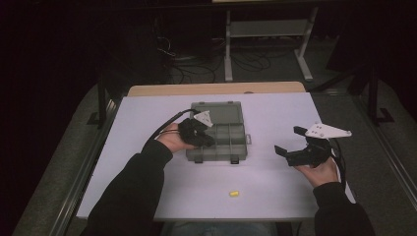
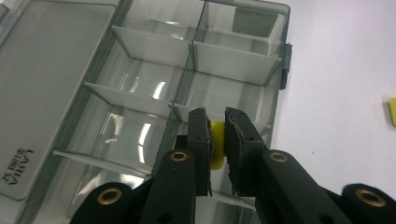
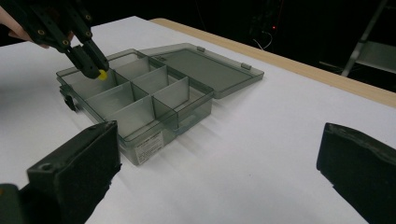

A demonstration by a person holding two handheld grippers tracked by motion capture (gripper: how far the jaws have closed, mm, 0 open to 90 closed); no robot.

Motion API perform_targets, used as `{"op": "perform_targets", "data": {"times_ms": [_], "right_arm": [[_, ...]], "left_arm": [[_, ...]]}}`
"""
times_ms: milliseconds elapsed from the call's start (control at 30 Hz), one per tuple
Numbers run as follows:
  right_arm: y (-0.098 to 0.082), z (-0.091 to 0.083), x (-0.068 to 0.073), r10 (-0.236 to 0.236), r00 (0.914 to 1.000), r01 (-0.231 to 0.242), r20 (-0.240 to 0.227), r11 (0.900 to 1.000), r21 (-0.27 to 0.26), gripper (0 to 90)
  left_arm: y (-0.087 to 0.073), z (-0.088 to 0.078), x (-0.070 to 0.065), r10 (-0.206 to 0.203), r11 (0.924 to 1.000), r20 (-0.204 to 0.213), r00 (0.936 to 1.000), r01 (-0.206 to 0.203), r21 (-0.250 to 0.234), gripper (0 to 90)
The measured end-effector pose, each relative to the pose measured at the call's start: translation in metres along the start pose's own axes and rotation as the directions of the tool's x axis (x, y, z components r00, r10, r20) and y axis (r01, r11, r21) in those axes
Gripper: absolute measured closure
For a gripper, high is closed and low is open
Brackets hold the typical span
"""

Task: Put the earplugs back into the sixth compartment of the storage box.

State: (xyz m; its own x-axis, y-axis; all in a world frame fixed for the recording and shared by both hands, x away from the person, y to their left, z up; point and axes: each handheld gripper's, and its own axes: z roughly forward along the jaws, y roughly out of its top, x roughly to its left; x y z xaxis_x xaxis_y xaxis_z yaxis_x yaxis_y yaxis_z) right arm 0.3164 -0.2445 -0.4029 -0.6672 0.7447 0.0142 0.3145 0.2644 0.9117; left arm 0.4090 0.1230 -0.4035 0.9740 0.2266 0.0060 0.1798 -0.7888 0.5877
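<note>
A grey see-through compartment box (image 1: 242, 129) lies open at the table's middle, its lid (image 3: 205, 65) folded flat behind it. My left gripper (image 1: 202, 140) hangs over the box's left end, shut on a small yellow piece (image 2: 216, 145) that sits between its pads above a compartment (image 3: 81, 84). The right gripper view has that gripper (image 3: 93, 63) with the yellow piece (image 3: 102, 74) at its tips. My right gripper (image 1: 289, 140) stands open to the right of the box, with nothing between its jaws. Another yellow piece (image 1: 234, 193) lies on the table near the front edge.
The white table top (image 1: 275, 113) has free room right of the box and in front of it. Dividers (image 2: 154, 46) split the box into several empty cells. Cables and a metal stand (image 1: 265, 29) sit on the dark floor beyond the table's far edge.
</note>
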Motion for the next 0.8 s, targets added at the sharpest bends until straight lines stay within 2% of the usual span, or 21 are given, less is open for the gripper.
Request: {"op": "perform_targets", "data": {"times_ms": [233,467,600,800], "right_arm": [[0.000,0.000,0.000,-0.001,1.0000,0.001,0.000,1.000,0.000,0.0],[0.000,0.000,0.000,0.002,1.0000,-0.002,-0.005,1.000,0.000,0.0],[0.000,-0.001,0.000,0.002,1.0000,-0.002,-0.006,1.000,-0.005,0.0],[0.000,-0.001,0.000,0.002,1.0000,-0.002,-0.007,1.000,-0.007,0.0]], "left_arm": [[-0.006,0.009,0.003,-0.021,0.9997,0.008,0.9997,0.021,0.014,80.4],[-0.007,0.011,0.003,-0.022,0.9996,0.013,0.9997,0.022,0.015,79.9],[-0.006,0.007,0.003,-0.038,0.9993,0.019,0.9991,0.037,0.004,76.0],[-0.001,-0.008,-0.003,-0.033,0.9991,0.007,0.9994,0.033,-0.028,67.5]]}}
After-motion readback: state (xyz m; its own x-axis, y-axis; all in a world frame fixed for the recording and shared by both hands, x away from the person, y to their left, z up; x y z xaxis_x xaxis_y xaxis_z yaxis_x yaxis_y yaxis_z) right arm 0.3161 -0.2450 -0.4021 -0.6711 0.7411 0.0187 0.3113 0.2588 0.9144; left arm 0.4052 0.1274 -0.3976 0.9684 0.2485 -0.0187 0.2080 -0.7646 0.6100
